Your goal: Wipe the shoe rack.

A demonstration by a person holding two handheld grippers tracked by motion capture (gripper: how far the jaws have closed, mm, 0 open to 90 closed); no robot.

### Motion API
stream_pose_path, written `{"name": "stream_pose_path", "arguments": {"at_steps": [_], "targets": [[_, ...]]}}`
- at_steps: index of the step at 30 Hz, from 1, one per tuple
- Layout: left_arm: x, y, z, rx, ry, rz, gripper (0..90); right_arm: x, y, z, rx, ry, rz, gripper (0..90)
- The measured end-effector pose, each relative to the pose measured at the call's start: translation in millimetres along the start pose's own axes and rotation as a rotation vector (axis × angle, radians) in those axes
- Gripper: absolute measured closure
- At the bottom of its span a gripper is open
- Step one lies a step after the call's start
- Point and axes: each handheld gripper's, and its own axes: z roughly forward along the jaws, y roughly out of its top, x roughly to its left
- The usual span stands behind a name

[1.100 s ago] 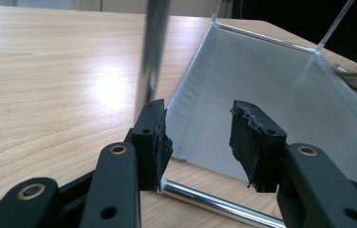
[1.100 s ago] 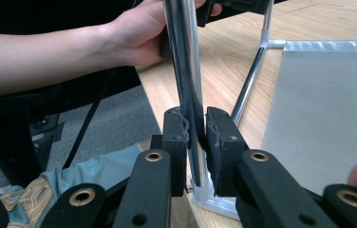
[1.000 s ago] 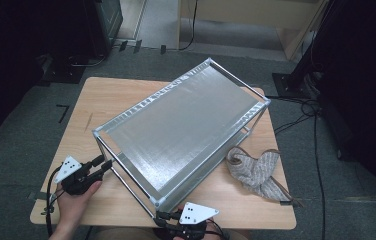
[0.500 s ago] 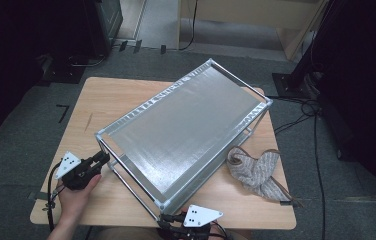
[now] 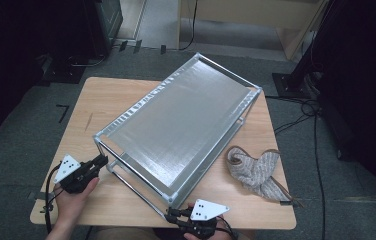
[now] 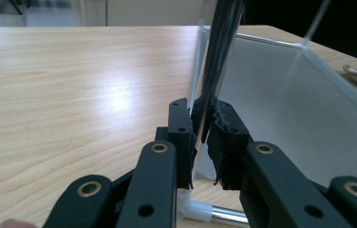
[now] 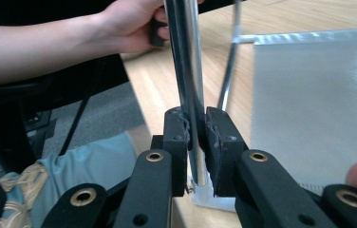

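On the light wooden table [image 5: 111,100] a two-tier metal rack [image 5: 186,120], with chrome tube posts and flat silvery shelves, stands slantwise from the near left to the far right. At the near left, the left gripper [image 5: 97,163], black with a grey three-cornered plate and held in the person's left hand [image 5: 73,197], meets the rack's near-left corner post [image 6: 217,71]; in the left gripper view its jaws have just been closing and now pinch this shiny upright tube low down, just above the white corner fitting [image 6: 193,206]. At the near edge of the table, middle right, the right gripper [image 5: 173,215], also black with a grey plate, grips the rack's nearest corner post [image 7: 188,61]; in the right gripper view the jaws press on the chrome tube from both sides, just above its foot on the lower shelf [image 7: 309,104]. To the right of the rack, apart from it, a crumpled grey knitted cloth [image 5: 256,170] lies near the table's right edge.
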Motion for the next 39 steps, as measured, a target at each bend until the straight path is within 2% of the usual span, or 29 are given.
{"name": "stream_pose_path", "arguments": {"at_steps": [7,12,16,19,20,26,31,36,39], "targets": [[0.7,-4.4,-15.6,0.005,0.005,0.009,80.3,-15.3,2.0,-3.3,-0.002,-0.026,0.013,80.2],[-1.4,-9.2,-30.3,0.008,0.008,0.03,80.8,-24.4,8.6,-4.5,0.031,-0.072,-0.016,81.2],[-3.3,-12.7,-41.2,0.015,-0.009,0.052,81.2,-32.5,12.7,-5.6,0.048,-0.096,-0.032,81.5],[-6.5,-15.2,-47.1,0.019,-0.045,0.069,81.4,-40.4,13.5,-8.0,0.042,-0.135,-0.035,81.8],[-7.5,-15.8,-48.2,0.021,-0.055,0.075,81.4,-43.8,13.4,-9.4,0.036,-0.162,-0.027,81.9],[-18.2,-19.8,-55.4,0.03,-0.124,0.122,81.7,-60.3,13.1,-15.6,0.013,-0.246,0.002,81.9],[-27.1,-21.1,-58.4,0.04,-0.192,0.132,81.7,-68.8,14.0,-18.5,0.007,-0.303,0.023,81.9],[-44.4,-21.2,-54.9,0.056,-0.278,0.183,81.8,-77.2,12.0,-23.9,-0.02,-0.424,0.067,81.9],[-53.5,-21.2,-50.7,0.062,-0.342,0.188,81.6,-80.9,10.6,-26.4,-0.031,-0.502,0.081,82.0]]}}
